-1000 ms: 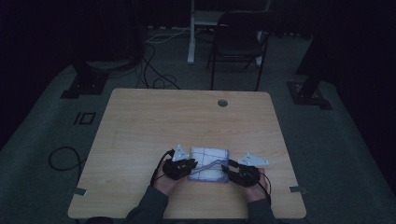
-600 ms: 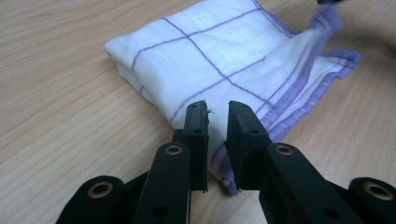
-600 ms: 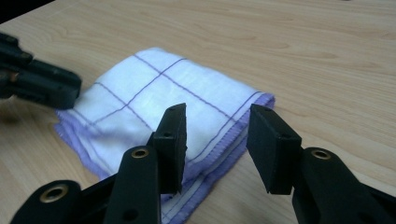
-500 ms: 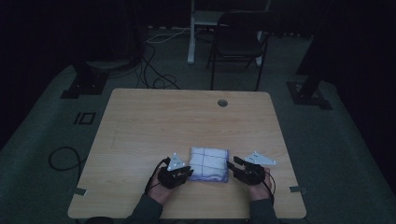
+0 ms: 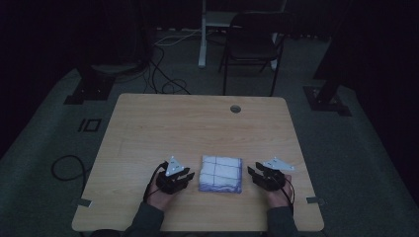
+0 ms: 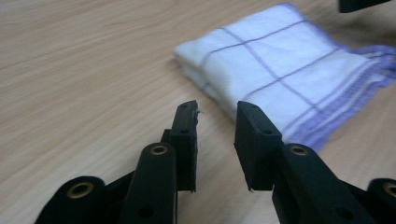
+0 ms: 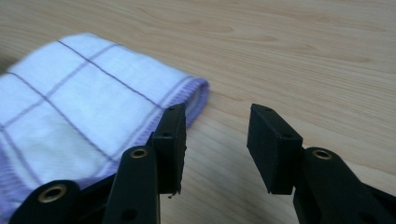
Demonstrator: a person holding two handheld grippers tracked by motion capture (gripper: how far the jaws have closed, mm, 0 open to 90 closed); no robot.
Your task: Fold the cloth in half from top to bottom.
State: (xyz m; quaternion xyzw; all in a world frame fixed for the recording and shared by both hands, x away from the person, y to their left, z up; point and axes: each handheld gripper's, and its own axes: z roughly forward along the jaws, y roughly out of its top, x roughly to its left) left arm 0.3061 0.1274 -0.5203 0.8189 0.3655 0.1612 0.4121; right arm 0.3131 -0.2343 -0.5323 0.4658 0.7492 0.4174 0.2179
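Observation:
A folded white cloth (image 5: 221,174) with thin purple check lines and a purple hem lies flat on the wooden table (image 5: 197,128), near its front edge. My left gripper (image 5: 184,177) sits just left of the cloth, apart from it. Its jaws have just been opening and nothing is between them. In the left gripper view the gripper (image 6: 215,122) points at bare wood beside the cloth (image 6: 275,84). My right gripper (image 5: 253,174) stands open just right of the cloth. In the right gripper view the gripper (image 7: 215,126) has bare table between its jaws, with the cloth (image 7: 84,102) at its left.
A round cable hole (image 5: 235,108) sits near the table's far edge. A dark chair (image 5: 254,44) and a white post (image 5: 202,34) stand on the floor behind the table, with cables (image 5: 163,59) lying about. The room is dim.
Both grippers have drawn away sideways from the folded cloth, the left one to the left and the right one to the right. The cloth lies free between them.

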